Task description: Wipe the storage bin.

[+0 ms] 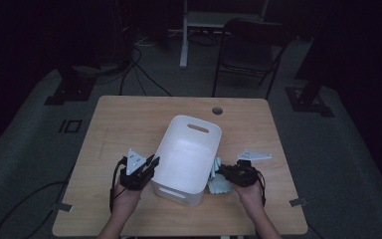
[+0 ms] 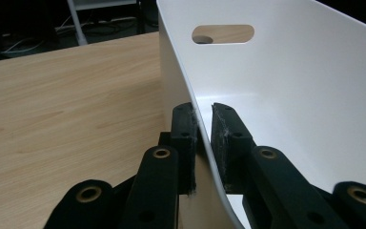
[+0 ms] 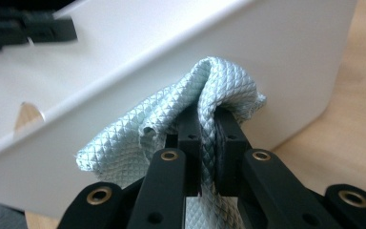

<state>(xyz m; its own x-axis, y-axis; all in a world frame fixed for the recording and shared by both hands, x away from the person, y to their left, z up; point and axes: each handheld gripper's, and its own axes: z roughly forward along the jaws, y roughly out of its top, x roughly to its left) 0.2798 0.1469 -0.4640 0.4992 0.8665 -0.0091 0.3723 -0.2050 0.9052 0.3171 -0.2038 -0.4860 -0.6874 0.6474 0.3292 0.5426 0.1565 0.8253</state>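
Wooden table [image 1: 129, 124], light grain, rect. top w/ round cable hole [image 1: 217, 110] near far edge, centre-right. On it: white plastic bin [image 1: 176, 191], open top, slot handles at near & far ends, set at a slight angle at mid-table toward near edge. Pale blue quilted cloth [image 1: 218, 187] against bin's right wall, lower part at the tabletop; contact w/ top unclear. Table stands on grey carpet floor [image 1: 40, 149].

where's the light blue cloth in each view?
High view: light blue cloth right of the white bin, at the right gripper.
Left gripper view: no cloth.
Right gripper view: center, pinched between the jaws.
Shared landmark: the white bin.
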